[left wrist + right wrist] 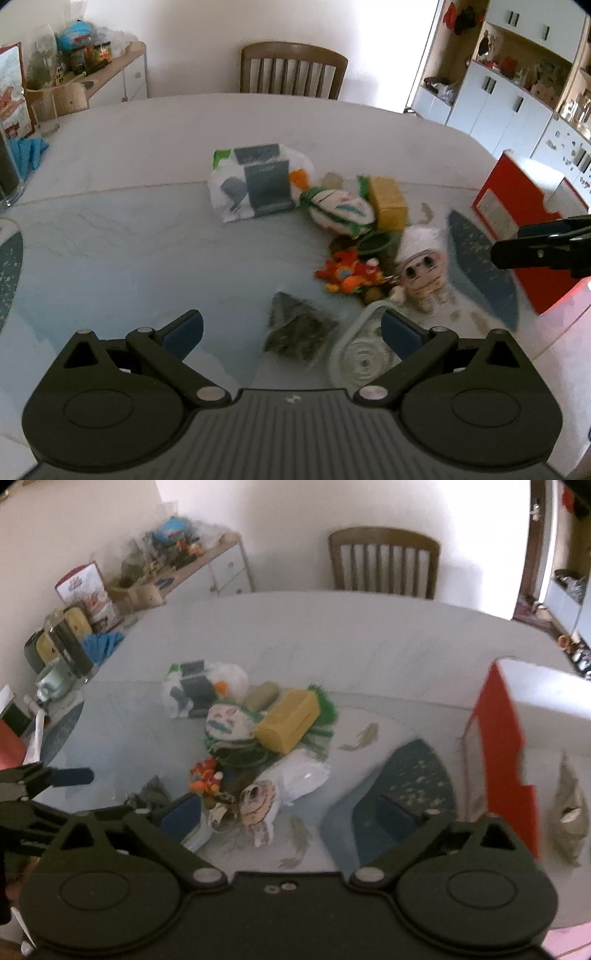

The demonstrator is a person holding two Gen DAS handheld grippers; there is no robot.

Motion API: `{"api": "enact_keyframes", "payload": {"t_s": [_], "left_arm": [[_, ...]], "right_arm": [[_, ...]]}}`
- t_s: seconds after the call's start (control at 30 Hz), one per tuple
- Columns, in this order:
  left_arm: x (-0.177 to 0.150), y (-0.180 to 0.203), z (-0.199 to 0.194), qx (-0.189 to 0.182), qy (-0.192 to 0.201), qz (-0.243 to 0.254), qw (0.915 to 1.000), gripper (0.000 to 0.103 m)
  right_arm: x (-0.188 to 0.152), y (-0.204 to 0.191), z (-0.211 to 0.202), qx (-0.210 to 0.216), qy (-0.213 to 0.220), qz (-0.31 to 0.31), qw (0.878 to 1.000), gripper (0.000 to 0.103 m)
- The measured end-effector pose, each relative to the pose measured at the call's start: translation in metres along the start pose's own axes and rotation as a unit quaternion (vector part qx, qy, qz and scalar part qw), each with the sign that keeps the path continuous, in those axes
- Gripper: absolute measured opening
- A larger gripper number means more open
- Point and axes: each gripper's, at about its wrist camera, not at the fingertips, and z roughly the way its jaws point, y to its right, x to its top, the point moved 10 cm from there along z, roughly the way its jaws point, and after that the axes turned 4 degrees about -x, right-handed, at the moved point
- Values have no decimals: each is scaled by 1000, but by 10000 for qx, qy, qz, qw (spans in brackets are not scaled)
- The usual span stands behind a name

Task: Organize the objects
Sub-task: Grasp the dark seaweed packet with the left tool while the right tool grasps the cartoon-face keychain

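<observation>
Pale and glossy, the surface (129, 229) carried a heap of toys, with a wooden chair (293, 70) behind it. From the left wrist view, the left tongs (291, 328) were spread wide and held nothing, hovering over a dark grey pyramid (295, 325) and a clear lid (360, 354). Just beyond the pyramid lay an orange plush (347, 277), beside it a white-hooded doll (423, 262), farther back a yellow block (388, 203). From the right wrist view, the right tongs (291, 812) were also spread and empty, above the doll (258, 801). Right of the doll stood a red box (506, 753); the yellow block (288, 720) lay behind.
</observation>
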Motion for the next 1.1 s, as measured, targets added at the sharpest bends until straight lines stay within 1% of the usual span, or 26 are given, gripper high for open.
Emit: {"api": "enact_keyframes", "payload": {"t_s": [0.2,0.37,0.47,0.57,0.67,0.73,0.77,0.8,0.83,0.9,0.93,1.0,1.03,1.07,1.1], "left_arm": [[-8,-12,19,-44,-122,2,9999,103],[-8,-11,32,-156,-195,28,9997,103],[-9,-10,39,-270,-245,3,9993,103],[-8,-10,41,-282,-176,87,9994,103],[-6,-10,42,-309,-198,96,9993,103],[-6,-10,42,-294,-201,104,9993,102],[-6,-9,42,-279,-198,103,9994,102],[-6,-9,41,-278,-186,102,9994,101],[-6,-8,40,-272,-176,116,9994,100],[-6,-6,39,-288,-161,121,9994,90],[-6,-5,39,-324,-162,105,9993,87],[-6,-2,38,-306,-167,132,9993,77],[-7,-1,38,-272,-179,176,9993,74],[-7,1,37,-270,-196,217,9992,67],[-7,3,37,-310,-210,235,9990,56]], "right_arm": [[-6,-10,20,65,-198,41,9998,93],[-11,-19,32,81,-288,-32,9995,85],[-12,-22,39,91,-322,-18,9994,79],[-12,-25,44,50,-347,6,9994,75],[-12,-28,46,20,-355,-38,9994,68],[-12,-30,47,8,-358,-87,9993,59],[-12,-32,47,-4,-367,-109,9993,58],[-13,-33,48,-14,-374,-119,9992,56],[-13,-33,48,-29,-379,-131,9992,52],[-13,-34,49,-48,-392,-145,9991,46],[-14,-33,50,-53,-409,-138,9991,44],[-15,-33,52,-71,-454,-123,9989,40],[-16,-33,53,-81,-479,-118,9987,38],[-16,-32,54,-94,-490,-110,9987,36],[-16,-32,55,-118,-496,-107,9986,33]]}}
